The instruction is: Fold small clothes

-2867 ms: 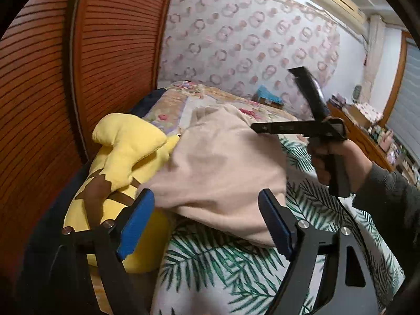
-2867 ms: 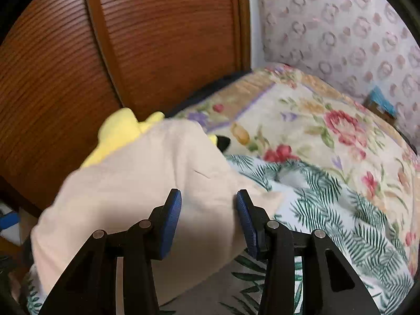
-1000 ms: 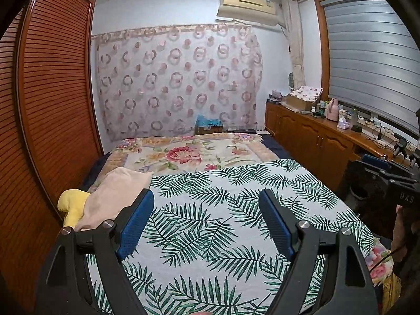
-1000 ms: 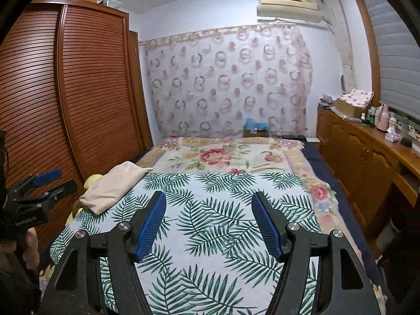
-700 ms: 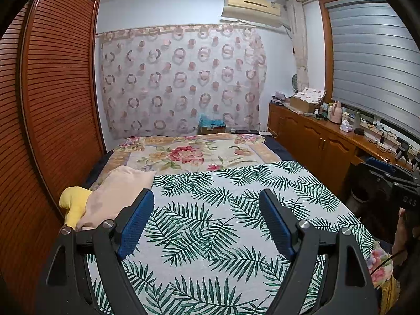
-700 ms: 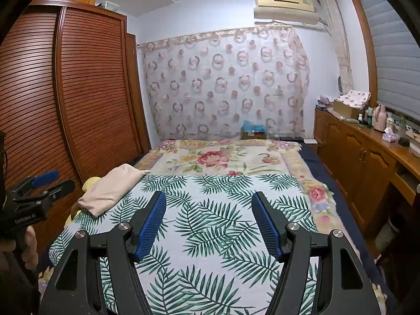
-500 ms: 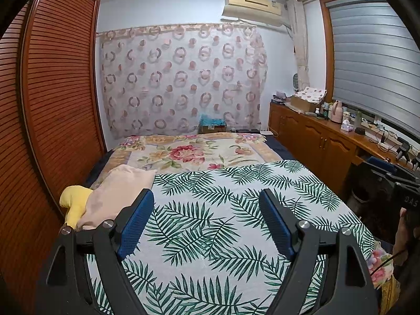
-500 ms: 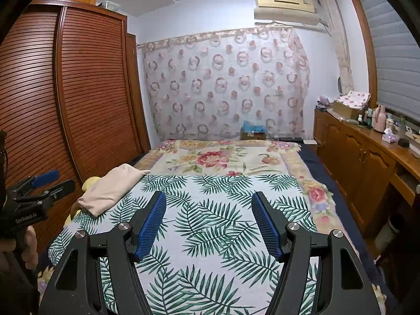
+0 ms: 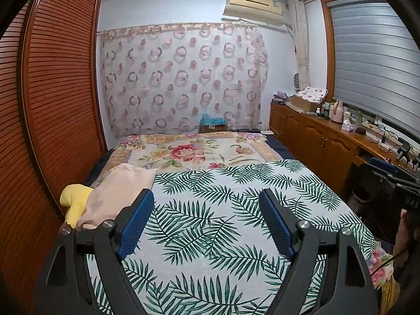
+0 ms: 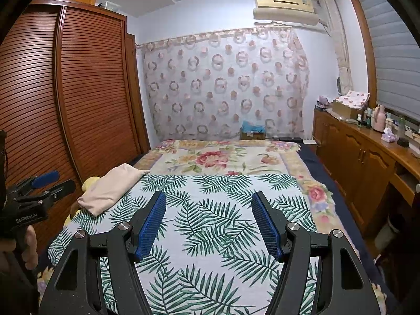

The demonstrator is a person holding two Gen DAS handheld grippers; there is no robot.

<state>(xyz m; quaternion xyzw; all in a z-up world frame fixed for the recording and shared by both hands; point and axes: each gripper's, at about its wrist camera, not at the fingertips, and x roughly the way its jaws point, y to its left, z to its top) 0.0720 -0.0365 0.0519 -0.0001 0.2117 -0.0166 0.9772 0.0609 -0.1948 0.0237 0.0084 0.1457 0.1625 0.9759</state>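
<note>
We hold both grippers back at the foot of the bed (image 9: 210,236), well apart from the work. The left gripper (image 9: 207,220) has its blue pads spread wide with only the palm-leaf sheet (image 10: 210,236) showing between them, so it is released and carries nothing. The right gripper (image 10: 208,223) is likewise released, its jaws parted over bare sheet. Each shows in the other's view: the right one at 3 o'clock in the left camera, the left one at 9 o'clock in the right camera, each on a hand at the frame edge.

The garment (image 10: 110,189), a pale beige piece, lies at about 10 o'clock from us near the bed's left edge, beside the wardrobe (image 10: 78,92). It looks folded into a compact, flat packet, and it partly rests on a yellow plush toy (image 9: 73,199), which lifts its far side a little. We judge it was set there to keep the middle of the bed free as a folding area.

No other loose clothing shows on the bed in either view. With both grippers free and level-ish over the sheet, we read this as a pause after a fold: either the task is finished, or the next piece has to come from outside these views.
</note>
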